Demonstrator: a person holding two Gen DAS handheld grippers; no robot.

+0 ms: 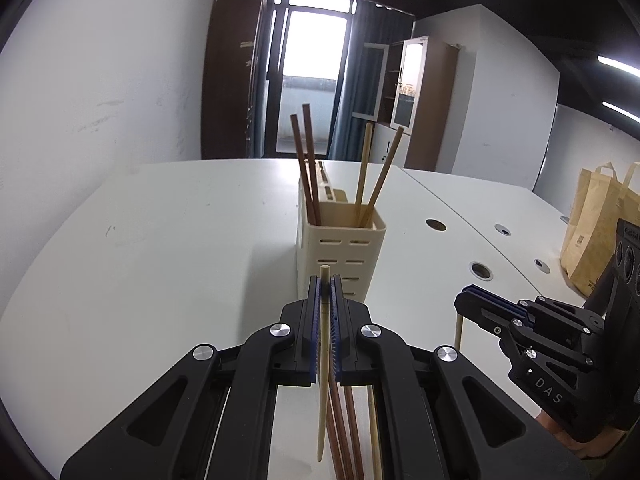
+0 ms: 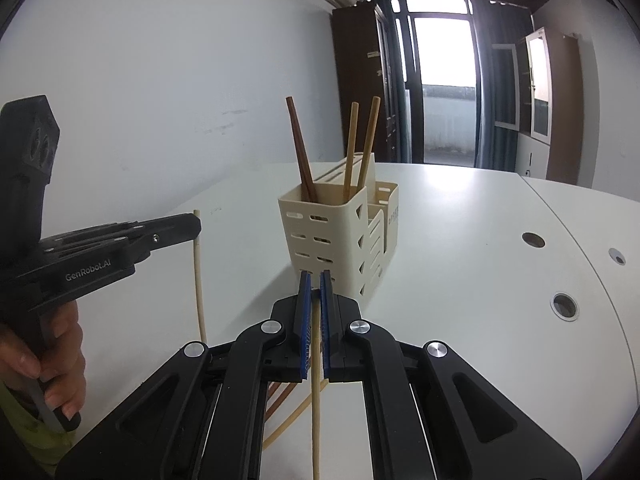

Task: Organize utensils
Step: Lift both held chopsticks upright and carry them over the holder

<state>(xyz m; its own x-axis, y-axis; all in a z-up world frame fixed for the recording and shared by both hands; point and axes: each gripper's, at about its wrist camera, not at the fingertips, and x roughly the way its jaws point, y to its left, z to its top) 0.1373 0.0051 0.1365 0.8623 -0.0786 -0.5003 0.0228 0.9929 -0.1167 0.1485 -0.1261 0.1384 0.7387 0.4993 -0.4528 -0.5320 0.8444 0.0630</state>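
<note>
A cream slotted utensil holder (image 1: 340, 248) stands on the white table (image 1: 160, 260), also in the right wrist view (image 2: 332, 236). It holds two dark brown chopsticks (image 1: 306, 164) and two light chopsticks (image 1: 374, 172). My left gripper (image 1: 325, 284) is shut on a pale chopstick (image 1: 323, 360), held upright just before the holder. My right gripper (image 2: 315, 280) is shut on another light chopstick (image 2: 316, 400). The right gripper also shows in the left wrist view (image 1: 472, 296), and the left gripper in the right wrist view (image 2: 192, 226).
Several loose brown and light chopsticks (image 1: 348, 432) lie on the table under my left gripper, also in the right wrist view (image 2: 282, 408). A brown paper bag (image 1: 596, 232) stands at the right. Round cable holes (image 1: 482, 271) dot the table.
</note>
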